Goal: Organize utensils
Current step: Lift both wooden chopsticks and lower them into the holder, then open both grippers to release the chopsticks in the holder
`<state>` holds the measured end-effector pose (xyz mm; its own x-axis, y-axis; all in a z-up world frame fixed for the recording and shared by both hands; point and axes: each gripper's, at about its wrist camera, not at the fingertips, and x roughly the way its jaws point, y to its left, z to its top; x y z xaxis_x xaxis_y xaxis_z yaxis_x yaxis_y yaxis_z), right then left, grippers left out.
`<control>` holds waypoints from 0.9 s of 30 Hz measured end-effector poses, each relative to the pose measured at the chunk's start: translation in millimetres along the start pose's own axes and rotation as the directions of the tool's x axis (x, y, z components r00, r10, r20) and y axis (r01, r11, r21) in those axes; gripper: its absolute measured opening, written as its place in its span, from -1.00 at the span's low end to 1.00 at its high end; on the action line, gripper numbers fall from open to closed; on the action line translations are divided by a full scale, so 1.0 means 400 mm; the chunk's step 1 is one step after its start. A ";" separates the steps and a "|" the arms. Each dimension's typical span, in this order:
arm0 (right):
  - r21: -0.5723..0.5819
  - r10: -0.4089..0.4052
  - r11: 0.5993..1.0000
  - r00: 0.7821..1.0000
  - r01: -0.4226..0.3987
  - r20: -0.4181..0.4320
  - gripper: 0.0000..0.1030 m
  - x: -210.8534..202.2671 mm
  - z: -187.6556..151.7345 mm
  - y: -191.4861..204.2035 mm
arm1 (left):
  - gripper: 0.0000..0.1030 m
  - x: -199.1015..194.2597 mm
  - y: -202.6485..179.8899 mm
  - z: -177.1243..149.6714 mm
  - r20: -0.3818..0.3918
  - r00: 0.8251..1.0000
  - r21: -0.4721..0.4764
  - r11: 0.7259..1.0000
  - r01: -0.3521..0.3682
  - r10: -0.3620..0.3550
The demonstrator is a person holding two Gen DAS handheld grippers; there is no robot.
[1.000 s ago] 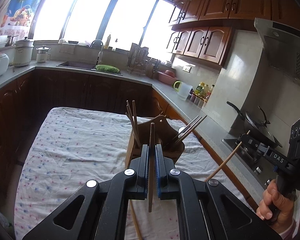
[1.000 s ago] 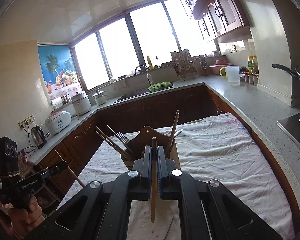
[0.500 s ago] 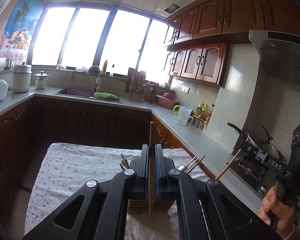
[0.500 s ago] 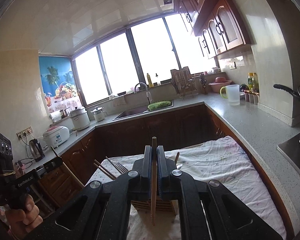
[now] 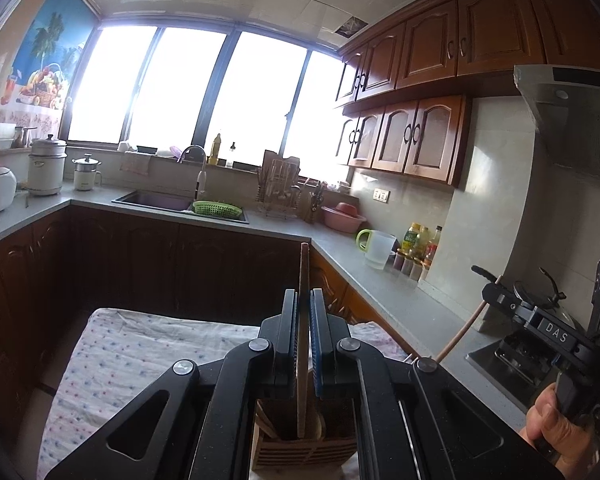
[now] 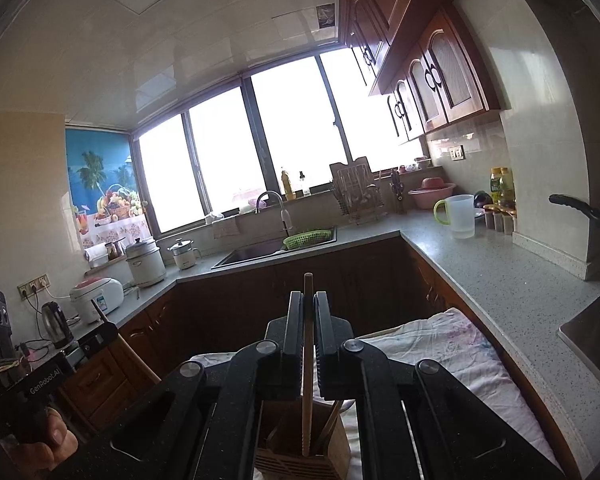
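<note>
You are in a kitchen with a wide bright window (image 5: 188, 88), dark wooden cabinets (image 5: 432, 136) and a grey L-shaped counter (image 6: 496, 264). Below you the surface (image 5: 140, 344) wears a white speckled cloth. On it stands a slatted wooden utensil holder (image 5: 304, 446). Your left gripper (image 5: 303, 344) pinches an upright wooden chopstick (image 5: 303, 320), its lower end inside the holder. Your right gripper (image 6: 308, 340) clamps another chopstick (image 6: 308, 400) likewise.
</note>
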<state>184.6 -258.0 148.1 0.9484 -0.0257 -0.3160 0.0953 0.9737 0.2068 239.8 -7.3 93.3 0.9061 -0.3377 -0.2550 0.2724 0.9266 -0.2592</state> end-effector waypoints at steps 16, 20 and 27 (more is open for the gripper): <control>0.028 -0.022 0.999 0.993 0.025 -0.115 -0.91 0.092 -0.143 -0.044 | -0.93 0.113 0.032 -0.102 -0.120 0.992 -0.005 1.000 -0.027 0.026; 0.043 -0.019 0.999 0.986 0.027 -0.166 -0.90 0.115 -0.174 -0.057 | -0.92 0.131 0.033 -0.123 -0.166 0.986 0.003 1.000 -0.025 0.025; 0.047 -0.027 0.998 0.980 0.037 -0.196 -0.89 0.126 -0.197 -0.062 | -0.91 0.139 0.051 -0.122 -0.194 0.980 -0.012 0.999 -0.039 0.036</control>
<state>206.3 -265.8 54.2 0.8676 -0.0074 -0.4971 0.1446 0.9604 0.2381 279.8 -15.2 28.4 0.8355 -0.3296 -0.4398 0.2327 0.9371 -0.2602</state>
